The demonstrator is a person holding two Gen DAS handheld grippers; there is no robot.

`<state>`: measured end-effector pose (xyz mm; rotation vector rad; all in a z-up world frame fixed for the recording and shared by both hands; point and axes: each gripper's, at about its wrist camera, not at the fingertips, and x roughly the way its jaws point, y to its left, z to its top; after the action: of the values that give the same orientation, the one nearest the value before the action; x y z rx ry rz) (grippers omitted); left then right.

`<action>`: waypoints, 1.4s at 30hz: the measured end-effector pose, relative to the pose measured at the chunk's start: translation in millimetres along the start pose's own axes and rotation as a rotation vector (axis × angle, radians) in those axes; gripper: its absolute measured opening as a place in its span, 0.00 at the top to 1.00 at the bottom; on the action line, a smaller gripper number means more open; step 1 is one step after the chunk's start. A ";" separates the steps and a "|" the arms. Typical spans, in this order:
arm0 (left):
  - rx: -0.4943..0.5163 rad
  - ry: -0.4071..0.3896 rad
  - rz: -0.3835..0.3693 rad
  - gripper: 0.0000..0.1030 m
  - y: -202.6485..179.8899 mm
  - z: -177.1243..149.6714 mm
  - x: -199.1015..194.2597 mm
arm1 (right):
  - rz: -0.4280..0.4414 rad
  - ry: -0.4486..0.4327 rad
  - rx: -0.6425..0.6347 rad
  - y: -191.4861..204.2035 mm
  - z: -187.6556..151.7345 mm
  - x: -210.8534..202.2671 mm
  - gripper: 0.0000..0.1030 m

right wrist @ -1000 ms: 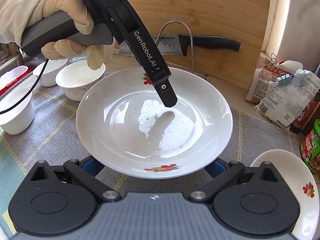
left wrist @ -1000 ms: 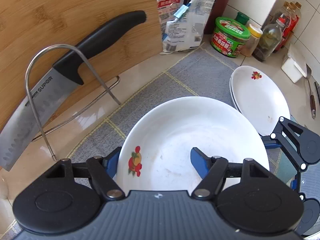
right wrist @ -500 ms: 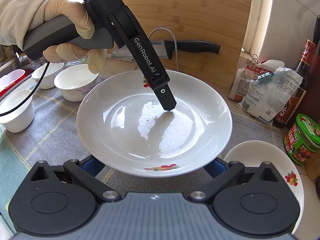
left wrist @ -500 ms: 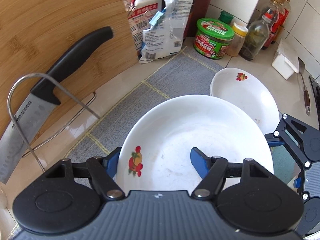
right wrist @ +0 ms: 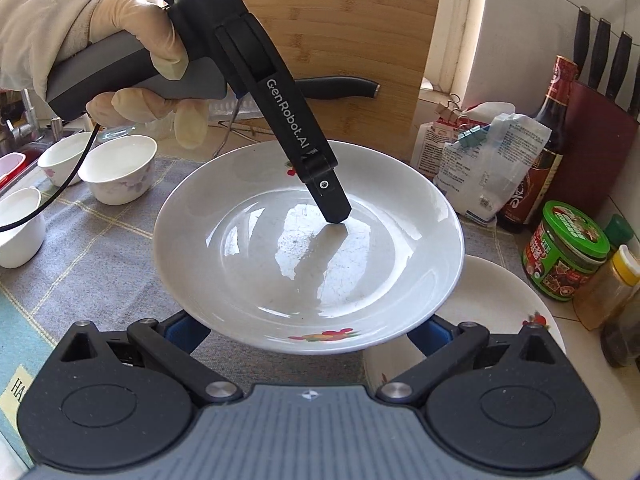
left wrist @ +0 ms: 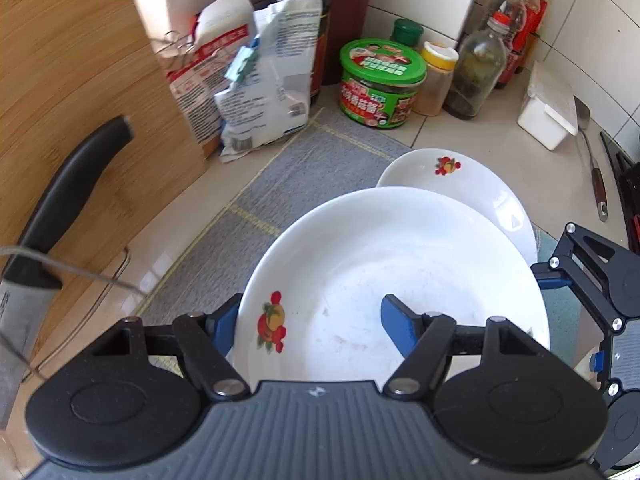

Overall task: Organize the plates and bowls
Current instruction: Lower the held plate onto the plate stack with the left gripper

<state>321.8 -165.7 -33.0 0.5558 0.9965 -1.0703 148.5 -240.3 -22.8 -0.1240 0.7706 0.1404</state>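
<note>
My left gripper (left wrist: 312, 320) is clamped on the rim of the carried plate (left wrist: 400, 272): one blue pad is under the rim at the left and the other rests inside the plate, and in the right wrist view its dark finger (right wrist: 328, 200) comes down into the plate's hollow. My right gripper (right wrist: 304, 332) has its two blue pads under the near rim of the same plate (right wrist: 308, 248); whether they press on it or only support it I cannot tell.

The relation that matters is this: the second plate (left wrist: 480, 188) lies on the counter just beyond the carried plate, toward the upper right of the left wrist frame, and the carried rim already covers part of it. In the right wrist frame it shows at the lower right (right wrist: 508, 304), so the right gripper is the nearer one. I judge that the next move is to bring the carried plate over it and lower it flat.

The bowls (right wrist: 120, 168) stand at the left of the right wrist frame, well apart.

Writing I can read: "GenRobot.AI" on the left gripper's finger. The green-lidded jar (left wrist: 380, 84) and the paper bags (left wrist: 256, 80) carry print too small for me to read.
</note>
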 end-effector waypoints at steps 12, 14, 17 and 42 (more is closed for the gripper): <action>0.078 0.012 -0.058 0.30 -25.4 32.8 28.0 | -0.073 0.014 0.075 -25.7 -12.7 -8.2 0.00; 0.092 0.016 -0.068 0.30 -30.6 37.4 32.9 | -0.085 0.019 0.088 -31.1 -14.9 -8.4 0.00; 0.111 0.022 -0.085 0.30 -37.9 43.9 40.2 | -0.103 0.024 0.107 -36.8 -20.0 -11.4 0.00; 0.211 0.073 -0.171 0.29 -82.7 58.7 85.5 | -0.199 0.075 0.227 -55.3 -51.5 -24.6 0.00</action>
<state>281.1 -285.1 -74.0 0.6945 1.0139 -1.3250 105.4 -305.1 -38.9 0.0100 0.8386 -0.1411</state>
